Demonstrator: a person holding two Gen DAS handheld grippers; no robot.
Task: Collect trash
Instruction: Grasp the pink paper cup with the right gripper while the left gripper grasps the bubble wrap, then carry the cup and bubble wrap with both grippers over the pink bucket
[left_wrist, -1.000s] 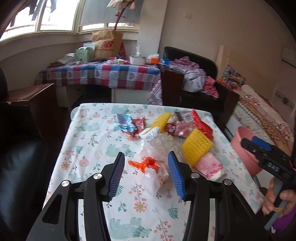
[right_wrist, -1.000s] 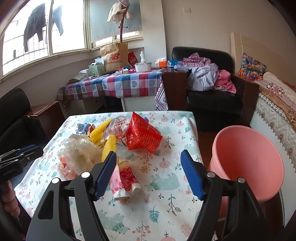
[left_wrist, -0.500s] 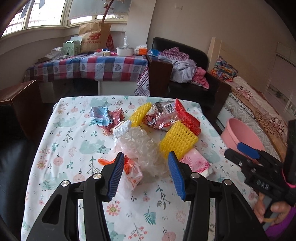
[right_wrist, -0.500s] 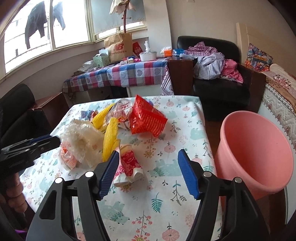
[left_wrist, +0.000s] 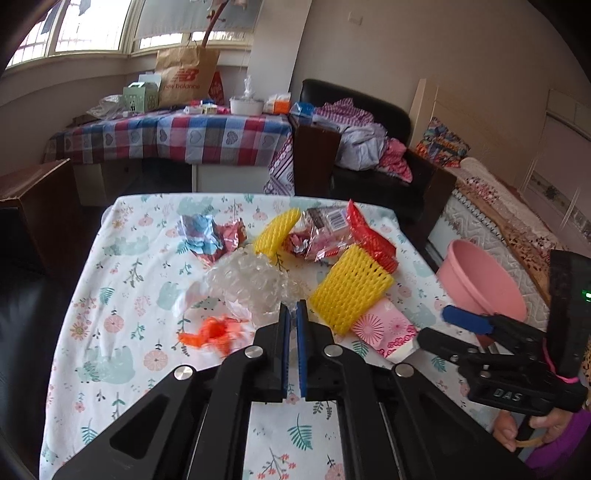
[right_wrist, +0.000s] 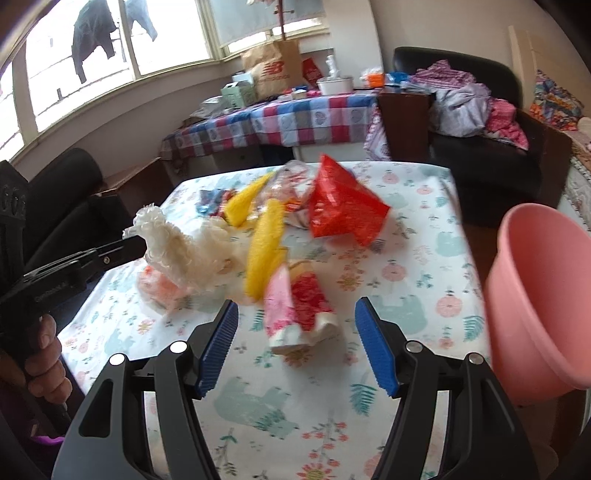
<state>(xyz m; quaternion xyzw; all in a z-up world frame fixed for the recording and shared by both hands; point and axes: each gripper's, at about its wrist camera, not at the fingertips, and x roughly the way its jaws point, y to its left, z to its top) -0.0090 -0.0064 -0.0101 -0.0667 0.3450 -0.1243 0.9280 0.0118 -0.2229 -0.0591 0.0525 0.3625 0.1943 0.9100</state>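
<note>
Trash lies on the floral table (left_wrist: 122, 280): clear bubble wrap (left_wrist: 251, 284), an orange-and-white bag (left_wrist: 214, 332), two yellow foam nets (left_wrist: 351, 288), a red bag (left_wrist: 373, 236), a pink packet (left_wrist: 384, 328). My left gripper (left_wrist: 292, 317) is shut on the near edge of the bubble wrap, which hangs lifted from it in the right wrist view (right_wrist: 173, 251). My right gripper (right_wrist: 295, 343) is open above the table, just short of the pink packet (right_wrist: 295, 310). A pink bin (right_wrist: 539, 295) stands at the table's right edge.
Crumpled blue and red wrappers (left_wrist: 210, 236) lie at the table's far side. A black armchair (right_wrist: 62, 206) is on the left. A plaid-covered table (left_wrist: 177, 136) and a black sofa with clothes (left_wrist: 369, 147) stand behind. A bed (left_wrist: 509, 206) is on the right.
My left gripper has closed on the bubble wrap and lifted its edge. My right gripper has moved forward toward the pink packet, still open.
</note>
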